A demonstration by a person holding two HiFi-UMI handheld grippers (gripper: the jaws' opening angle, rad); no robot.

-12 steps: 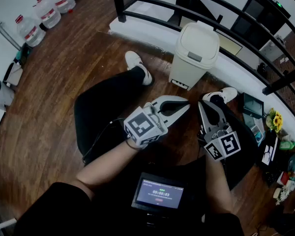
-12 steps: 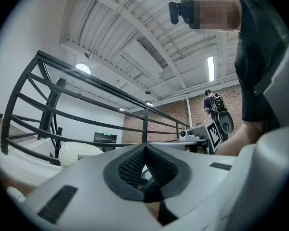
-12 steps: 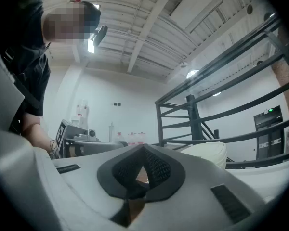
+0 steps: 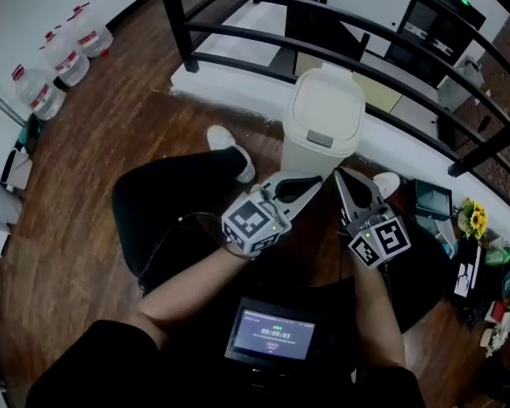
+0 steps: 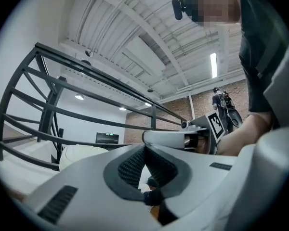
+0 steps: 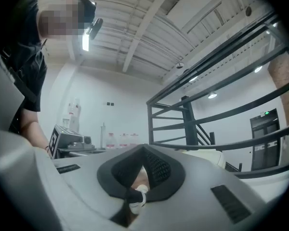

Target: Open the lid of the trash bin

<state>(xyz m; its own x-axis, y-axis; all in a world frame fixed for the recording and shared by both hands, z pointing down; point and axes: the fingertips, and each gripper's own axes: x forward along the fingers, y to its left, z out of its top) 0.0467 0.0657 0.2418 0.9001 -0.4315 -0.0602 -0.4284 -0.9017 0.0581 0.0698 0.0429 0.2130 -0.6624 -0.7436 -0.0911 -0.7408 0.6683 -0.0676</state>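
Closest to the person, a small dark screen with a lit display sits at the lap, and both forearms reach out over it. The left gripper is held just ahead of the knees with its grey jaws drawn together at the tips and nothing between them; its own view shows only floor and a shoe through the loop of the pads. The right gripper is close beside it, also closed to a point and empty. Both tips point towards the bin and sit just short of its base in the head view, touching nothing.

Beyond them, between a pair of white shoes, the cream plastic trash bin stands upright on the brown wooden floor, hard against a white ledge. Its domed lid lies flat and shut, the grey tab at its front edge untouched. Behind it runs a black metal railing, and clear water bottles stand far off to the left.

By my reading the task has barely begun: the approach is nearly made, but contact with the lid and the lift itself are all yet to do
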